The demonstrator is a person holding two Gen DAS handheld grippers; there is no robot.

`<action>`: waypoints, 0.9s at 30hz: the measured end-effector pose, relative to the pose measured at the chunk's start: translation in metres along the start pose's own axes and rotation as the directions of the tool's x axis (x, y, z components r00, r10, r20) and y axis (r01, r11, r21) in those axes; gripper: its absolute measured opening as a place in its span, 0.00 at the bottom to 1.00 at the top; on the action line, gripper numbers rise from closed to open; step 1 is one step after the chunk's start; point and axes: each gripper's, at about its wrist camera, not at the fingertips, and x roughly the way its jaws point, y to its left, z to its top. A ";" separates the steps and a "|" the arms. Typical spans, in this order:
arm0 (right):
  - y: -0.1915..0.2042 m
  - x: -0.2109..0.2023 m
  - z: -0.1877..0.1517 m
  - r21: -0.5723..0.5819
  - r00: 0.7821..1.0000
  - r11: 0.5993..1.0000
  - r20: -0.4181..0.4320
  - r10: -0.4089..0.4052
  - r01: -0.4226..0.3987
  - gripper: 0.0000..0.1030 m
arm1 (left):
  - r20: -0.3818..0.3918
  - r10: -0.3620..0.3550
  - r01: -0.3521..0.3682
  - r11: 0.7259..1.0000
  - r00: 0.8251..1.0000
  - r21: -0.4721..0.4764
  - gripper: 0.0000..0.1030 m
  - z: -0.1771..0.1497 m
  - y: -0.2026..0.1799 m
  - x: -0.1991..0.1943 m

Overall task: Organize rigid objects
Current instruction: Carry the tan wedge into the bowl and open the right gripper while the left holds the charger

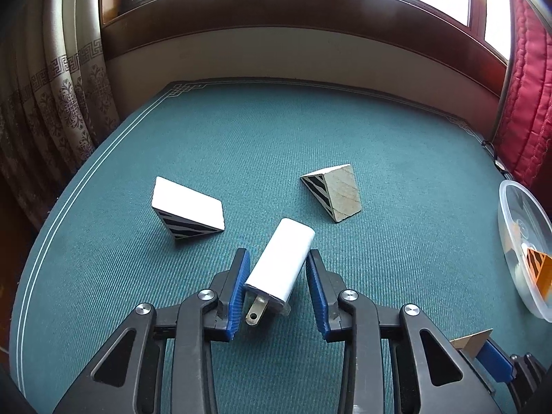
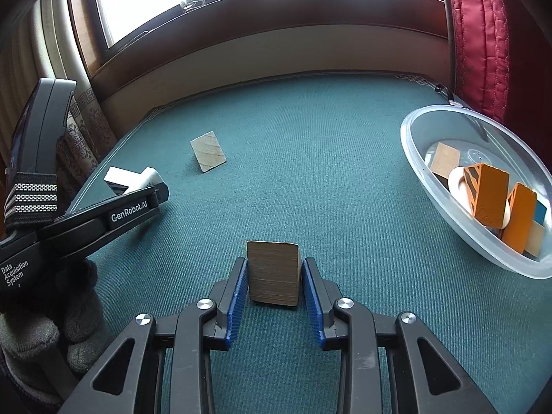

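A white plug charger point(image 1: 281, 262) lies slantwise on the teal cloth, prongs toward the camera. My left gripper point(image 1: 277, 253) is shut on it, the blue pads touching its two long sides. Beyond it sit a white wedge block with black stripes point(image 1: 188, 207) and a bare-wood wedge with a striped end point(image 1: 334, 193). In the right wrist view my right gripper point(image 2: 275, 260) is shut on a plain wooden block point(image 2: 274, 272), which stands upright between its pads. To its right stands a clear plastic bowl point(image 2: 414, 158) with orange striped blocks point(image 2: 490, 196) inside.
The teal cloth point(image 1: 276, 131) covers the table up to a wall and dark window sill at the back. A patterned curtain point(image 1: 51, 103) hangs at left, a red quilted one point(image 1: 528, 103) at right. A gloved hand point(image 2: 69, 310) holds the left gripper.
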 end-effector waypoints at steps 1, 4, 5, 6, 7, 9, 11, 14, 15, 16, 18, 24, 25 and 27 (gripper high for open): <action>-0.001 -0.002 0.000 0.005 1.000 1.000 0.003 -0.003 0.003 0.32 | 0.000 0.000 0.000 1.000 1.000 0.000 0.34 0.000 -0.001 -0.001; -0.006 -0.007 0.002 0.019 1.000 1.000 0.016 -0.012 0.012 0.33 | 0.002 0.000 0.000 1.000 1.000 0.001 0.34 -0.001 -0.002 -0.002; -0.008 -0.009 0.003 0.024 1.000 1.000 0.020 -0.016 0.015 0.32 | 0.003 0.000 0.000 1.000 1.000 0.003 0.34 -0.001 -0.003 -0.003; -0.009 -0.011 0.004 0.029 1.000 0.999 0.025 -0.019 0.019 0.32 | 0.003 0.000 0.000 1.000 1.000 0.003 0.34 -0.001 -0.003 -0.003; -0.011 -0.013 0.005 0.035 0.999 0.999 0.029 -0.023 0.022 0.32 | 0.003 0.000 0.000 1.000 1.000 0.004 0.34 -0.001 -0.004 -0.004; -0.015 -0.016 0.007 0.047 0.999 0.998 0.038 -0.032 0.030 0.33 | 0.004 0.001 -0.001 1.000 1.000 0.004 0.34 -0.002 -0.005 -0.005; -0.020 -0.020 0.009 0.060 0.998 0.998 0.047 -0.039 0.036 0.33 | 0.005 0.000 0.000 1.000 1.000 0.006 0.34 -0.004 -0.008 -0.007; -0.027 -0.026 0.012 0.079 0.997 0.996 0.063 -0.053 0.048 0.32 | 0.007 -0.004 0.004 1.000 1.000 0.013 0.34 -0.006 -0.011 -0.010; -0.030 -0.028 0.013 0.084 0.996 0.995 0.069 -0.057 0.051 0.32 | 0.007 -0.007 0.007 1.000 1.000 0.017 0.34 -0.008 -0.013 -0.011; -0.032 -0.030 0.014 0.090 0.995 0.994 0.075 -0.063 0.056 0.32 | 0.007 -0.009 0.009 1.000 1.000 0.021 0.34 -0.008 -0.014 -0.011; -0.039 -0.034 0.016 0.103 0.994 0.992 0.085 -0.075 0.066 0.32 | 0.007 -0.014 0.014 0.999 1.000 0.029 0.34 -0.010 -0.017 -0.013; -0.062 -0.043 0.019 0.152 0.987 0.983 0.106 -0.121 0.105 0.33 | 0.009 -0.025 0.024 0.999 1.000 0.044 0.34 -0.013 -0.022 -0.016; -0.066 -0.045 0.020 0.160 0.985 0.981 0.109 -0.130 0.112 0.33 | 0.008 -0.026 0.025 0.999 1.000 0.045 0.34 -0.013 -0.022 -0.016; -0.076 -0.048 0.020 0.175 0.982 0.976 0.114 -0.148 0.127 0.33 | 0.006 -0.027 0.027 0.998 1.000 0.050 0.34 -0.014 -0.024 -0.016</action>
